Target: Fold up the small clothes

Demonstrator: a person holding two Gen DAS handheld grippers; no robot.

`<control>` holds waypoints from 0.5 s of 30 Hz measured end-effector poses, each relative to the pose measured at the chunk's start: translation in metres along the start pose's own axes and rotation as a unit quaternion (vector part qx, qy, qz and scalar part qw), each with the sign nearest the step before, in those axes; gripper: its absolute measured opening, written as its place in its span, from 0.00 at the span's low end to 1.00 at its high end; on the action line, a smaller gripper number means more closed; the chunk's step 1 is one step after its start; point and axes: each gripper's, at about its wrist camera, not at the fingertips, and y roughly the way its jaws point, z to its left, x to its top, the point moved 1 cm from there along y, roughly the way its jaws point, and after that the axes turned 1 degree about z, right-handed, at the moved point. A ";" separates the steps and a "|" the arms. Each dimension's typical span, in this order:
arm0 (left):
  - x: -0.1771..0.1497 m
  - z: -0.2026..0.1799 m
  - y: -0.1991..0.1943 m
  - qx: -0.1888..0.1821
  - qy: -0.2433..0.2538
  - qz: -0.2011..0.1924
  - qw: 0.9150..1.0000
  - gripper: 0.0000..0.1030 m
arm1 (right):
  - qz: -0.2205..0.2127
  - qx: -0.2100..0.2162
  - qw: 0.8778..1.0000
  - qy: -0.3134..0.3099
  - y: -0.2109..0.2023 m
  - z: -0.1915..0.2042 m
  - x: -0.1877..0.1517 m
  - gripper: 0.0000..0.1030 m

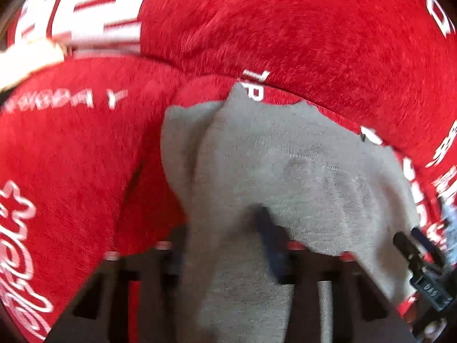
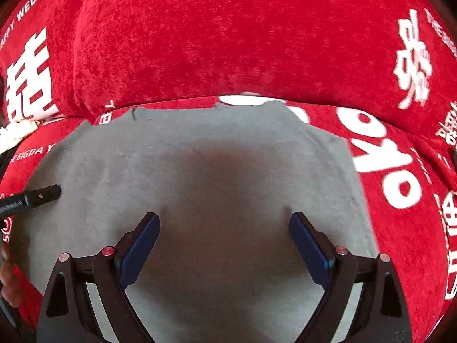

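Left tongs: your left gripper [image 1: 228, 245] has its jaws drawn in close on a bunched fold of the grey garment [image 1: 285, 165]. The cloth rises between the fingers and drapes over them, so only one dark blue pad [image 1: 268, 237] shows. The left wrist view is blurred.
Right tongs: your right gripper [image 2: 224, 245] stands wide open. Both blue pads [image 2: 140, 245] are clear to see, with flat grey cloth between them and nothing pinched. Whether the tips touch the cloth you cannot tell.
Garment: the grey garment [image 2: 200, 171] lies on the red cover [image 2: 228, 43], with its far edge along the crease where the seat part of the cover meets the raised part behind it.
Cover: red plush with white lettering and large white characters. It fills the rest of both views.
Only the left view shows: the garment gathered into a ridge and lifted at the left tongs, and a cream patch of cloth [image 1: 28, 57] at the cover's far left edge.
Only the right view shows: the garment spread smooth and broad, its right edge [image 2: 360, 177] lying over large white letters [image 2: 382, 154], and the shadow of the tongs in the middle of the cloth.
Shared: the right view catches a black finger of your left gripper [image 2: 37, 197] coming in from the left edge over the cloth; the left view shows part of your right gripper [image 1: 422, 263] at its right edge.
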 end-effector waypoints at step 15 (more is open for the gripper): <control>0.021 -0.037 -0.038 0.029 0.011 -0.011 0.999 0.15 | -0.016 -0.041 0.999 -0.001 -0.025 -0.027 -0.013 0.98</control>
